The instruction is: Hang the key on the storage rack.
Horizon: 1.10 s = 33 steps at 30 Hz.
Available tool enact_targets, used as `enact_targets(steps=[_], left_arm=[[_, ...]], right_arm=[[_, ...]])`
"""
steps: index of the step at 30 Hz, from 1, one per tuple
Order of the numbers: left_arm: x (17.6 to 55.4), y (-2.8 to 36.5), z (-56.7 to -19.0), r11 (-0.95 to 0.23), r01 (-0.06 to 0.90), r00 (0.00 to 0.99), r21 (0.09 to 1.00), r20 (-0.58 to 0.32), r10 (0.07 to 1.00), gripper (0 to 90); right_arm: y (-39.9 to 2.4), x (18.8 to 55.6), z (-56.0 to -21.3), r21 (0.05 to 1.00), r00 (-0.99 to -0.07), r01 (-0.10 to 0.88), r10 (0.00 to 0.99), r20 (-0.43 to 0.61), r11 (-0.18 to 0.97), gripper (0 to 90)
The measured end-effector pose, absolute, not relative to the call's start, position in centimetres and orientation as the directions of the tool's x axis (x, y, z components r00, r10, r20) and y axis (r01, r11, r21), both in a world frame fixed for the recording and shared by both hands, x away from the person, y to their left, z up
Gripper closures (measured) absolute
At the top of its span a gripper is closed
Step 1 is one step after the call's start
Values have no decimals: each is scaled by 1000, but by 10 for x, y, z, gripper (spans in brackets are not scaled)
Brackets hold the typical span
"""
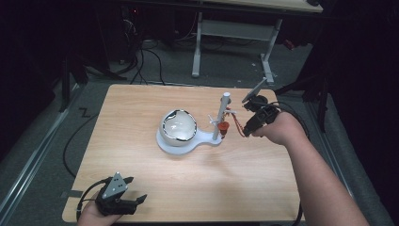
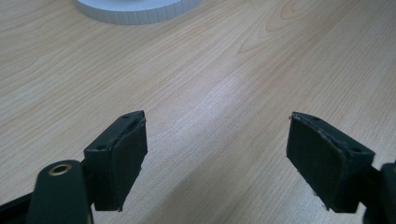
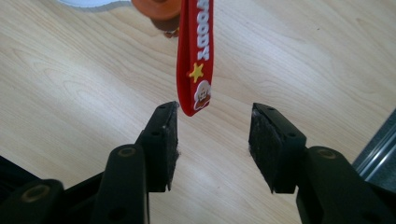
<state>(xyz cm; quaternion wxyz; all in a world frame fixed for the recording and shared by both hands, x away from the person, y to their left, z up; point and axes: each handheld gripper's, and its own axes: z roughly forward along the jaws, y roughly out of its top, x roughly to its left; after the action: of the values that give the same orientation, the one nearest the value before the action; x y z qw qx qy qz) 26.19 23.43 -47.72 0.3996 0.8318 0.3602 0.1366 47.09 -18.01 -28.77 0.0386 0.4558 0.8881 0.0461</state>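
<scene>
left tongs wide, empty, parked at near counter edge | right tongs part-open just below red rubber strap, unpinched, seemingly let hang | strap dangles off white stand's grey post, right of round bowl

1. Bare wooden table lay free around the left gripper.
2. The white stand with its upright post blocked the middle.
3. A red strap hung just ahead of the right gripper, whose jaws stood apart.
</scene>
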Motion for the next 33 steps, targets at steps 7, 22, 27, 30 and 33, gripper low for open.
enact_targets(steps=[7, 22, 27, 30, 33], left_arm=[[262, 235, -478, -418, 492, 701, 763, -63, 710, 211], [262, 233, -479, -425, 495, 701, 757, -60, 710, 211], [263, 233, -479, -425, 495, 701, 758, -59, 711, 210], [264, 234, -479, -419, 493, 697, 763, -58, 714, 209], [264, 235, -477, -409, 490, 691, 770, -57, 720, 205]], right_arm=[[-198, 453, -312, 138, -582, 805, 813, -3, 577, 464], [-238, 383, -388, 443, -504, 745, 856, -115, 498, 348], [-239, 350, -419, 567, -467, 706, 881, -77, 424, 331], [-240, 334, -438, 613, -454, 683, 888, -67, 396, 319], [-245, 322, -455, 644, -455, 654, 887, -84, 396, 298]])
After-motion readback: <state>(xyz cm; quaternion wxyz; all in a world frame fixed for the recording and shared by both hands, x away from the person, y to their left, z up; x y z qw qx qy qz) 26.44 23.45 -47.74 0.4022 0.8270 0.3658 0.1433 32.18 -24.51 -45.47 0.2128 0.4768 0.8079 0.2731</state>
